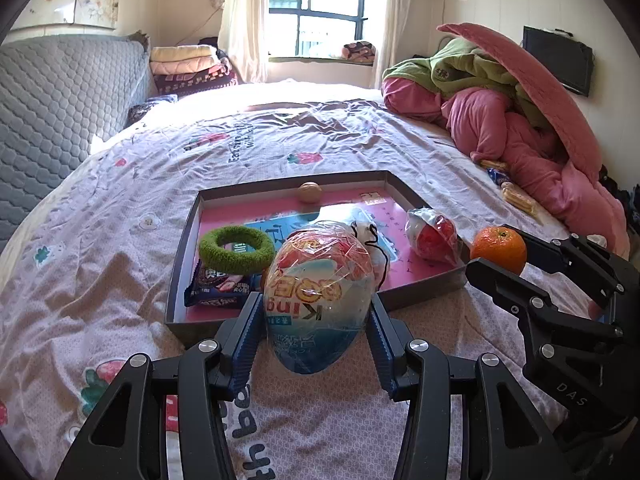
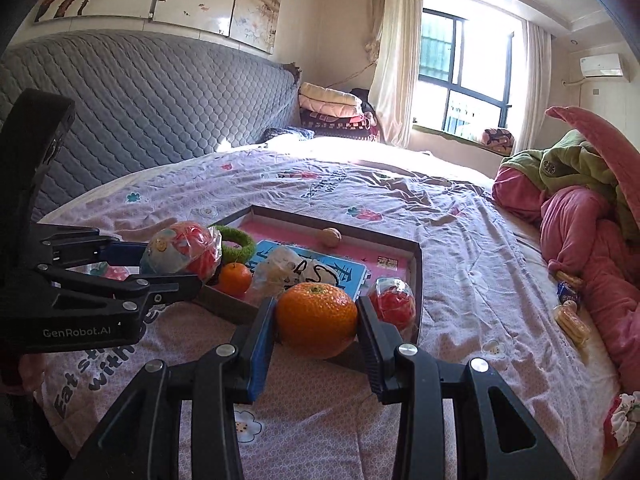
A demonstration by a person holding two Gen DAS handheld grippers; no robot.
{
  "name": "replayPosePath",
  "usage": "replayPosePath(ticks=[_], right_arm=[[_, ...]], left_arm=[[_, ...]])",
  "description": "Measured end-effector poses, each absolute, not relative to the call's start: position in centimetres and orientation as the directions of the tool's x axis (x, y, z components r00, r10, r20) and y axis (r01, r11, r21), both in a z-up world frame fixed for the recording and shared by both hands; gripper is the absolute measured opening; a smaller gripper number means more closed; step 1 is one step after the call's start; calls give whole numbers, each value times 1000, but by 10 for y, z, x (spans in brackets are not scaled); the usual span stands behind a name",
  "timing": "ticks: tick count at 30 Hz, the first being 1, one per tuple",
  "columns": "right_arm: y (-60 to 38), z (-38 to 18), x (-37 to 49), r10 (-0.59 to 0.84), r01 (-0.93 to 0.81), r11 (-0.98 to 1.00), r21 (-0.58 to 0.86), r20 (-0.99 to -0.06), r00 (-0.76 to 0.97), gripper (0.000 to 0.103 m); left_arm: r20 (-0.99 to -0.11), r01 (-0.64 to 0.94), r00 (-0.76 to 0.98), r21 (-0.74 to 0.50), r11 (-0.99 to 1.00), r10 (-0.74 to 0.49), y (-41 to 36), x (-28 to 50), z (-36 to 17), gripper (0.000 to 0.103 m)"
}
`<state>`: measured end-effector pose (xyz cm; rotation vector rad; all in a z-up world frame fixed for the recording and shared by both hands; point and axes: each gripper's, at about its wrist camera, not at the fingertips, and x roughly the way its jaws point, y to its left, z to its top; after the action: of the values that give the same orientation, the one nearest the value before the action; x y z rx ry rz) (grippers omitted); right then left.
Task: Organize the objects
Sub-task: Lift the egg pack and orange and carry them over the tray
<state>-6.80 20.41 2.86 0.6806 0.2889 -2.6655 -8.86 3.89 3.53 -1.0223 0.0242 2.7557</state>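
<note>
- Left claw (image 1: 316,320) grips a wrapped toy egg (image 1: 318,296) across its middle, held clear above the bed (image 1: 120,208), at the near edge of the shallow box (image 1: 188,236), likely for dropping in.
- Right claw (image 2: 316,320) clamps an orange (image 2: 316,318), also at that box's near rim.
- Both claws tilt downward toward the box, side by side.
- Inside already lie a green ring (image 1: 236,250), a snack packet (image 1: 218,286) and a second orange (image 2: 235,278).
</note>
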Motion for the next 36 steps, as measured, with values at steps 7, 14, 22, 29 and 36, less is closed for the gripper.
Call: replayPosePath(ticks=[7,14,22,29,36], right_arm=[[204,35,-79,-300,395,-913,-106,-484,-822,40],[199,39,-95,-300,393,-913,-112,-472,-829,40],[191,42,-108,-306,402,-907,-122,-463,-832,40],[186,48,-120,-311,403,-907,-125,-446,-839,40],[186,57,-134,-311,397,-909,-128,-427,-849,40]], left_arm=[[-630,-191,-754,-60,-980,186,39,-102,44,51],[-628,-190,-755,-65,-980,188,37,-113,46,51],[-635,-175,-751,-73,-982,181,32,-125,43,51],[-621,-170,-763,-73,-983,178,30,-137,48,51],[-605,-162,-777,-75,-984,174,28,-148,56,51]])
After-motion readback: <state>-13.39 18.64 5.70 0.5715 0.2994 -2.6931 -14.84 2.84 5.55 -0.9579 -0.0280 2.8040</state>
